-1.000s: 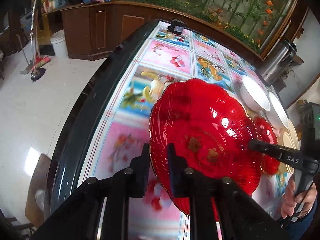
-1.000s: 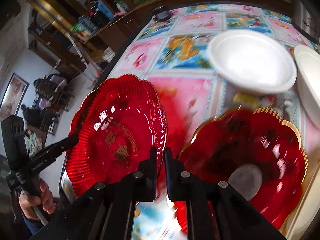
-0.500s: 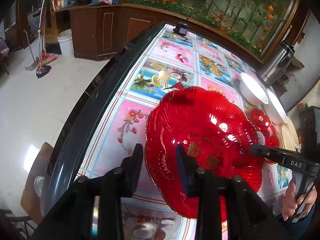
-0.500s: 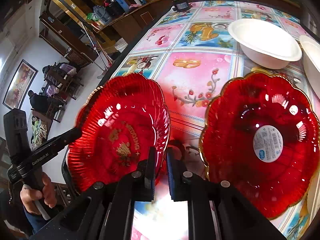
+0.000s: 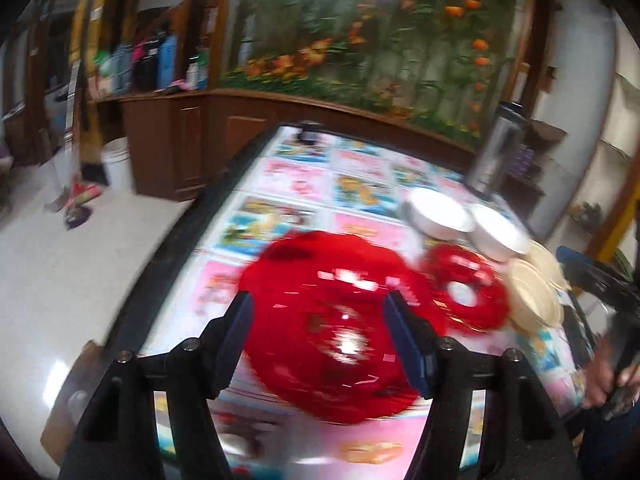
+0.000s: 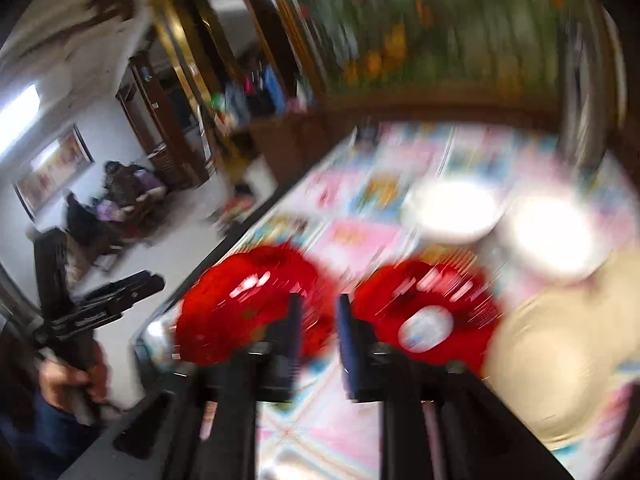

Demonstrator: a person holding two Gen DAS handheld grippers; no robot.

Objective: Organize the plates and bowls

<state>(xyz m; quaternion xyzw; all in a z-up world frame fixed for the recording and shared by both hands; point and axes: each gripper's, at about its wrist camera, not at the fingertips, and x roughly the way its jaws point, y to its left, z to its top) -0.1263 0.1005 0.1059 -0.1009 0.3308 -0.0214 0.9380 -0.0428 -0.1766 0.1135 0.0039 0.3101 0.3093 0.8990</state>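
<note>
- Two red plates lie flat and apart on the patterned tabletop: the larger red plate nearest the near-left edge, the smaller red plate, with a white label at its middle, to its right; judging by this, they are not yet stacked.
- Two white bowls stand side by side behind the smaller red plate, and cream plates lie at its right, overlapping; whether those are properly stacked is too blurred to tell.
- Left gripper hangs over the larger red plate with its jaws spread wide, holding nothing.
- Right gripper points at the gap between the two red plates, jaws parted and empty, though blur is heavy.
- Most sorting seems left: like pieces still need gathering.
- Open cloth lies behind the larger red plate, giving room to slide; the dark table rim runs close along its left, so a push that way risks a fall.
- A steel flask stands at the far right corner, near the bowls.
</note>
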